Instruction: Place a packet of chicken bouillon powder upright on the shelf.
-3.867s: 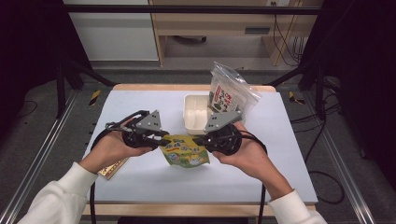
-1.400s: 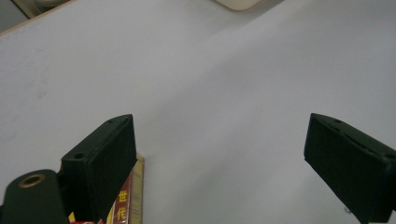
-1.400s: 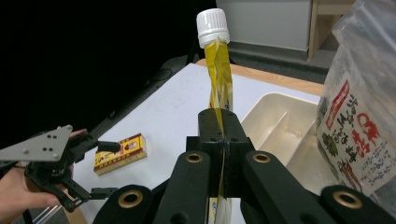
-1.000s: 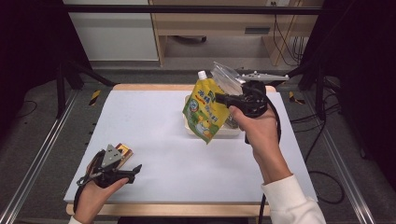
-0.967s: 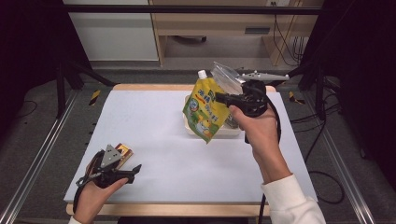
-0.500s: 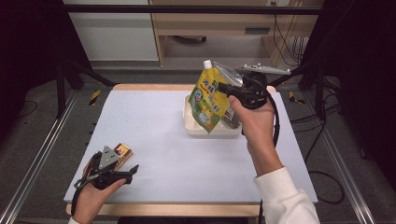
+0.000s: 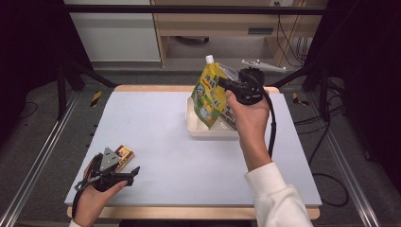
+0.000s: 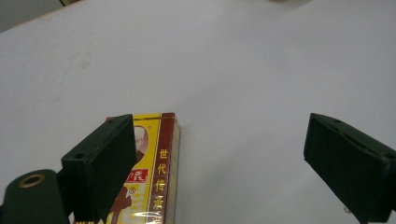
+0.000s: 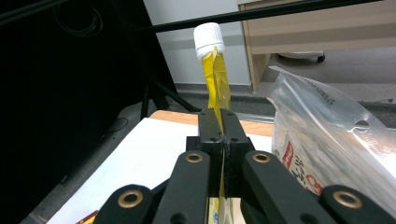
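A yellow-green spout pouch (image 7: 209, 92) with a white cap hangs upright over the white tray (image 7: 198, 130) at the back of the table. My right gripper (image 7: 222, 84) is shut on its upper edge. In the right gripper view the black jaws (image 9: 218, 122) are pressed together on the yellow pouch (image 9: 215, 79) just below the cap. My left gripper (image 7: 134, 171) rests low at the table's front left, open with nothing between its jaws. A small yellow and red box (image 7: 124, 153) lies beside it. In the left gripper view the box (image 8: 156, 172) lies by the left jaw of the gripper (image 8: 217, 140).
A clear plastic bag (image 7: 230, 116) with red print stands in the tray behind the pouch, and its crinkled top (image 9: 327, 135) is close on the right in the right gripper view. The white table top (image 7: 156, 123) lies between the two hands.
My right hand has lifted the pouch a little and carried it toward the back, more upright above the tray. The left gripper and the box have stayed put.
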`<state>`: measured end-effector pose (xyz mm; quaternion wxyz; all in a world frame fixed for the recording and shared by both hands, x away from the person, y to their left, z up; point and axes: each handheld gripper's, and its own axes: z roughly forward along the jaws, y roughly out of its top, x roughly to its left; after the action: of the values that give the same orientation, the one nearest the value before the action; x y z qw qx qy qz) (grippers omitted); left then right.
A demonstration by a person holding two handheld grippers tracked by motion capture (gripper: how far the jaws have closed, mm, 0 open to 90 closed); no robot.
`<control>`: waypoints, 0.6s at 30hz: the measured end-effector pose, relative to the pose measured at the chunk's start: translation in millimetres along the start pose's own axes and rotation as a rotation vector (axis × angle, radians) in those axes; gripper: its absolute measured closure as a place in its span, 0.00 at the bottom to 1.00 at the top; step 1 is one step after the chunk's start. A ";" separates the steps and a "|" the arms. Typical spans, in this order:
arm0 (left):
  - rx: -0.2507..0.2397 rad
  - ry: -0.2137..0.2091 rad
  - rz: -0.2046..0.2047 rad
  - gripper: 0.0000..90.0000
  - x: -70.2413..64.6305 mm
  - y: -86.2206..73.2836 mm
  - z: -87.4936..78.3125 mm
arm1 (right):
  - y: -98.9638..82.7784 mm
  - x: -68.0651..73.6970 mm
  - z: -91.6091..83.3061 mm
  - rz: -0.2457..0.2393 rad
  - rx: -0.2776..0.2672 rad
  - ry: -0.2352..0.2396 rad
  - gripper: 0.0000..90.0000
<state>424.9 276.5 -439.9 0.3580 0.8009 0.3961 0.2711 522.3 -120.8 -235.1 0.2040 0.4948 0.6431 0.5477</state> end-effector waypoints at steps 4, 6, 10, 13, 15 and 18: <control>0.002 0.003 0.002 0.10 1.0 -0.6 -0.8 | -2.2 3.2 8.2 -0.001 0.003 -0.023 1.00; 0.000 0.003 0.000 0.10 1.4 -0.6 -1.1 | -3.7 4.5 14.4 -0.002 0.007 -0.049 1.00; -0.001 0.002 0.002 0.10 1.2 -0.5 -1.5 | -6.1 5.4 24.4 -0.006 0.014 -0.089 1.00; -0.003 0.003 0.005 0.10 0.8 -0.2 -1.8 | -8.9 4.6 33.3 0.001 0.018 -0.116 1.00; -0.004 0.003 0.006 0.10 0.7 -0.2 -1.8 | -11.9 2.4 41.1 0.013 0.021 -0.132 1.00; -0.003 0.003 0.006 0.10 1.0 -0.5 -2.0 | -15.0 -0.1 49.0 0.025 0.026 -0.142 1.00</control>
<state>423.9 278.2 -438.9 0.3578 0.8012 0.3938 0.2738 555.6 -94.9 -264.2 0.2358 0.5431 0.6278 0.5053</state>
